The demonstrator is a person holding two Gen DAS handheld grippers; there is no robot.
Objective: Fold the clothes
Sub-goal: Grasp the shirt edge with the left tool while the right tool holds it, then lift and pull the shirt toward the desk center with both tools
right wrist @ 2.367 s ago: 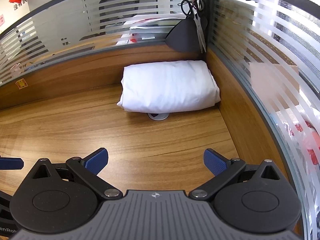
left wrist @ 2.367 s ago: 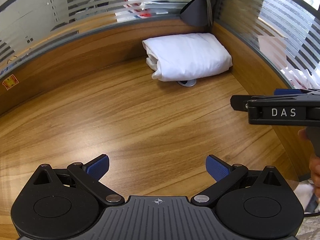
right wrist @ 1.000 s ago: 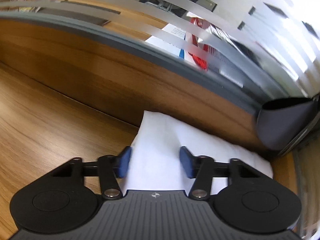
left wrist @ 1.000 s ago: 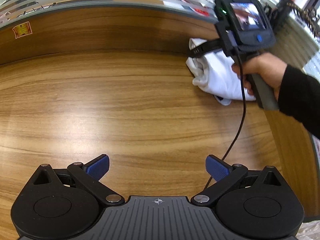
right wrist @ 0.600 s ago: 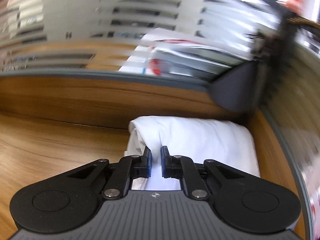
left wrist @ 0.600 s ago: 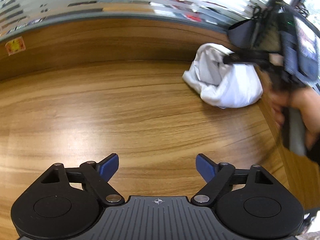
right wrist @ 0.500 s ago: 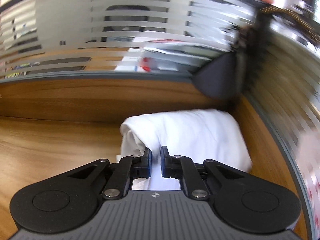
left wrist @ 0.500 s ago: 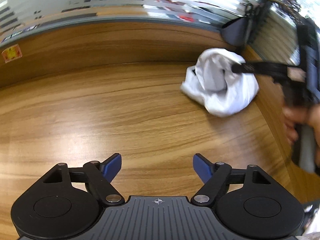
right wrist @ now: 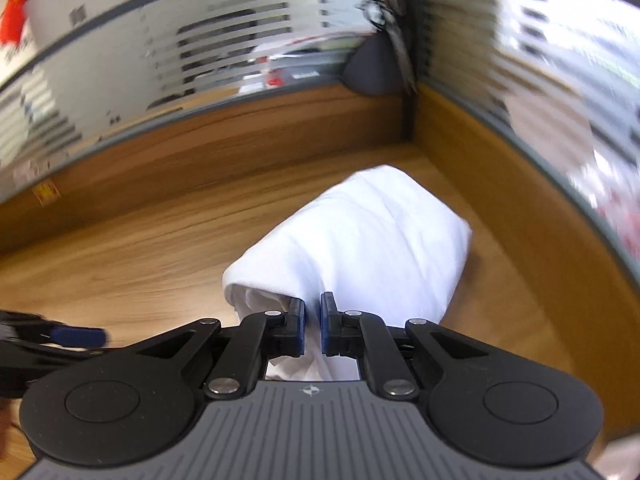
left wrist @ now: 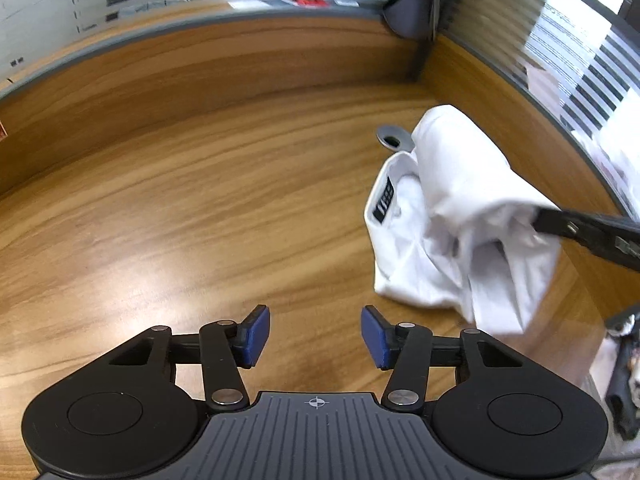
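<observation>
A wood-grain table [left wrist: 168, 216] is filling most of both views, its surface shining where light is falling on it near the left. Low wooden panels [left wrist: 224, 60] are running along its back and right sides, meeting at a corner. Frosted glass with horizontal stripes [right wrist: 224, 40] is rising above the panels, and daylight is coming through on the right. A dark grey pouch [left wrist: 412, 14] is hanging in the corner. A round grey grommet [left wrist: 394, 136] is sitting in the table.

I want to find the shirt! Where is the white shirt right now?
The white shirt is bunched on the right side of the wooden desk, near the corner, pinched by the right gripper.
</observation>
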